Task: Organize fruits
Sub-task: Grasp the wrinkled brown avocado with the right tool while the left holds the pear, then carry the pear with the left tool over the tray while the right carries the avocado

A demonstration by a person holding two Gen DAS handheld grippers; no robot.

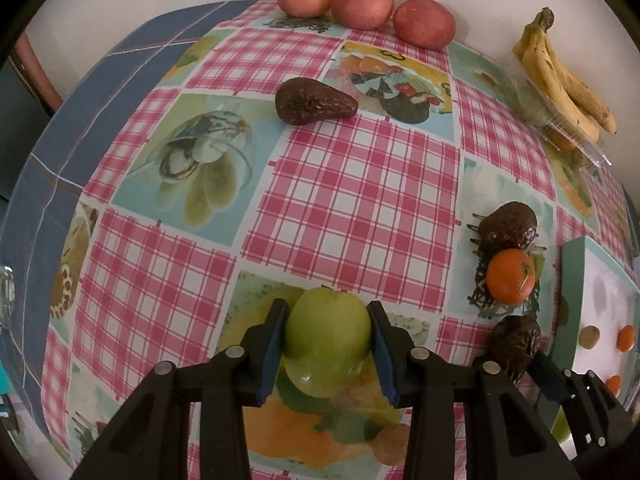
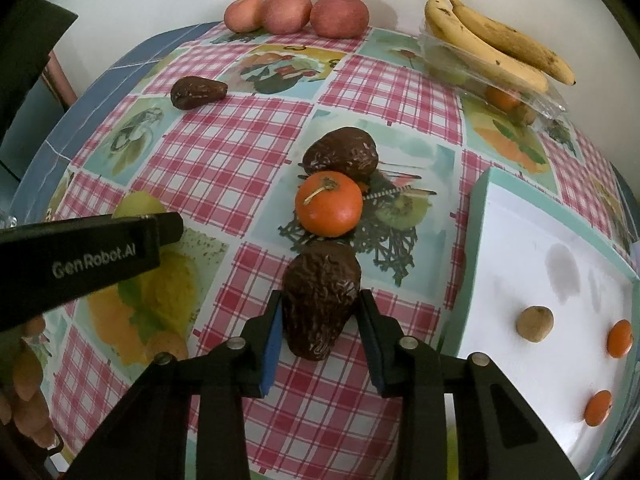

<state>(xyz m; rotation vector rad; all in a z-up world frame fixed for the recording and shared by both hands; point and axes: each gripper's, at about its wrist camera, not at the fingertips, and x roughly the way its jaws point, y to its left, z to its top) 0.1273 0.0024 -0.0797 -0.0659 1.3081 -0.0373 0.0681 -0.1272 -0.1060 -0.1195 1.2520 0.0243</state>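
A green apple [image 1: 326,336] rests on the checked tablecloth with my left gripper [image 1: 327,308] shut on it, a blue pad pressed to each side. A wrinkled dark avocado [image 2: 320,304] stands on the cloth, and my right gripper [image 2: 320,294] is shut on it. Just beyond it lie a tangerine [image 2: 329,204] and a second avocado [image 2: 340,156]. A third avocado [image 1: 316,102] lies further back. Three red apples [image 1: 360,4] line the far edge by the wall. The left gripper's black body [image 2: 92,248] shows at the left of the right wrist view.
Bananas [image 2: 492,40] lie on a clear plastic box [image 2: 520,100] at the back right. A white tray with a teal rim [image 2: 476,240] at the right holds a small brown fruit [image 2: 535,324] and two small oranges [image 2: 620,338]. The table's blue border [image 1: 48,168] runs along the left.
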